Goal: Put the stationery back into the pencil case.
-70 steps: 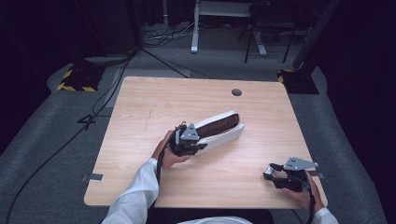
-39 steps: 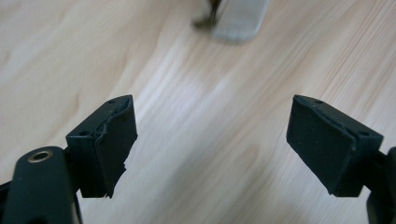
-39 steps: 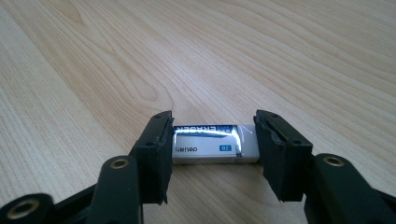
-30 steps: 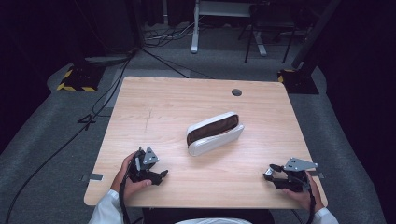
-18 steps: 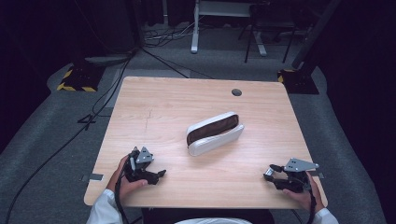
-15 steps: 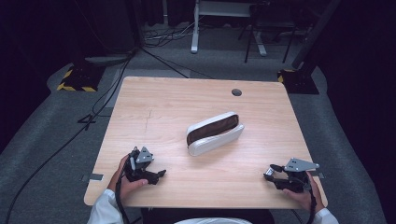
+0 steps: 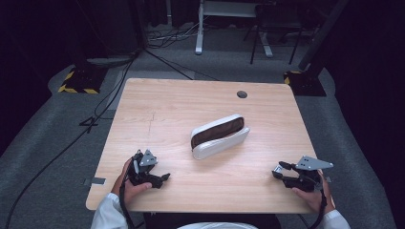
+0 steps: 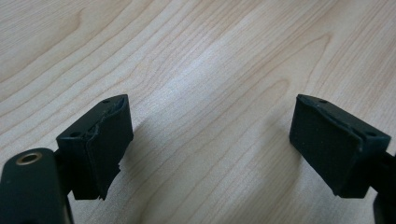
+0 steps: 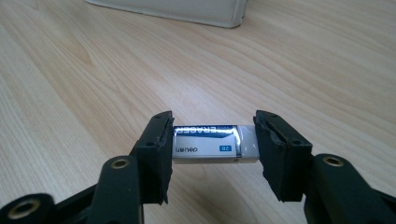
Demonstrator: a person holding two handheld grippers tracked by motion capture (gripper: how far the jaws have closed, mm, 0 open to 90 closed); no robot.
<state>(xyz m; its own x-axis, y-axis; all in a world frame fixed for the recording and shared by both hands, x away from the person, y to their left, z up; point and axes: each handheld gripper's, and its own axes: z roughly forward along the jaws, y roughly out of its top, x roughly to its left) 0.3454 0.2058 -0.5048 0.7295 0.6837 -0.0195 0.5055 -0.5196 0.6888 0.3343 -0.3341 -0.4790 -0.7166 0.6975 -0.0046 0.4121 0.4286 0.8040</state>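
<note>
Fingers of right gripper (image 9: 211, 154) clamp eraser (image 9: 212, 143), pencil case (image 7: 219, 136) apart

Light falls from above onto the pale wooden surface (image 7: 162, 109), bright against a room sunk in near-black. Soft shadows sit under the jaws in the left gripper view, with a mild sheen on the grain. In the right gripper view, the far edge blurs; glare streaks the eraser (image 9: 212, 142) wrapper.

A white pencil case (image 7: 219, 136) lies open mid-table (image 7: 157, 109)
</note>
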